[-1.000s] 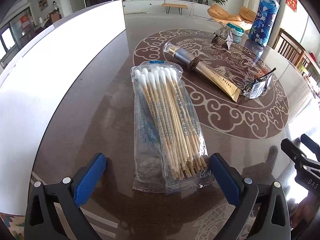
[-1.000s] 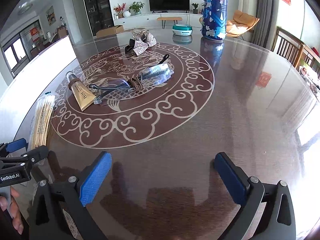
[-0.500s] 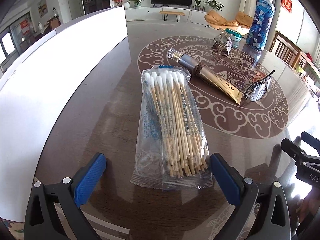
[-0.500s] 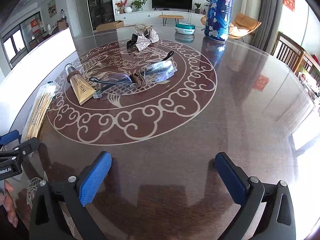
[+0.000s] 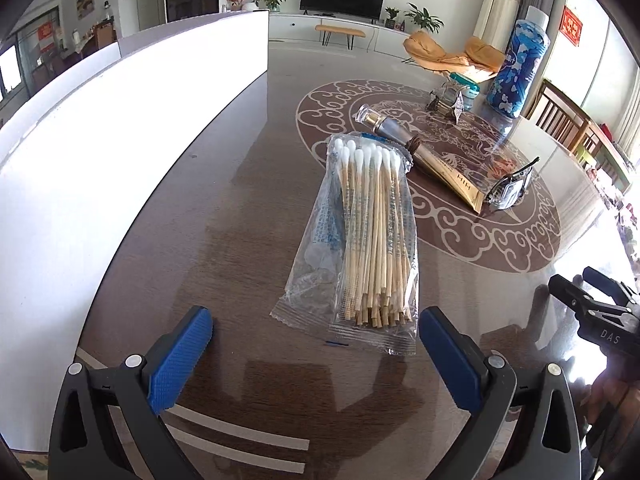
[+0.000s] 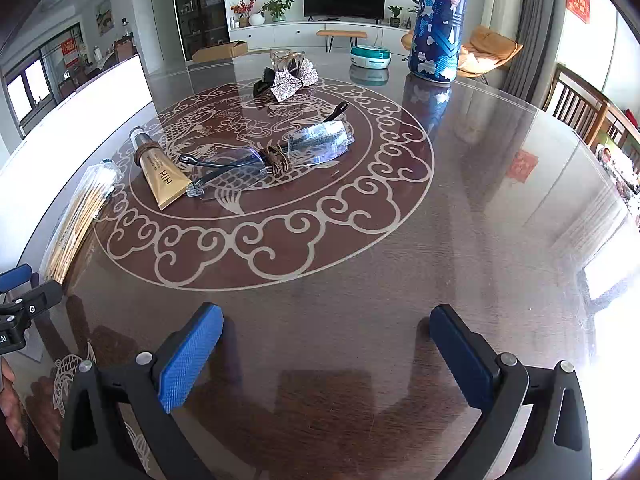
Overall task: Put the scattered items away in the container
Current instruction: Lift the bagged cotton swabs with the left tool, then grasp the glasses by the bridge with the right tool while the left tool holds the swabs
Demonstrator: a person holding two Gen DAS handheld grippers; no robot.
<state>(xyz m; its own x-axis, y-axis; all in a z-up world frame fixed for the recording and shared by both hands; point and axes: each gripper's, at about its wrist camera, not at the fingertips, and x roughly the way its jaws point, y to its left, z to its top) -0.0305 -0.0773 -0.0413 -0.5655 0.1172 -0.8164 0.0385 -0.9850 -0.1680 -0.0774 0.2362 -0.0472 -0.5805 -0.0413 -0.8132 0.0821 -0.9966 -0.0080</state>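
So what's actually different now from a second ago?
Only the view: the left gripper has swung, so the cotton swab pack sits further right between its open fingers. Nothing was grasped or released. The tube, glasses and right gripper stayed put.

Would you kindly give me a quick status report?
Both grippers open, empty. Left gripper lined up on swab packet. Tube and glasses loose on table. Nothing blocking.

The white container [image 5: 120, 128] runs off the left edge, interior hidden.
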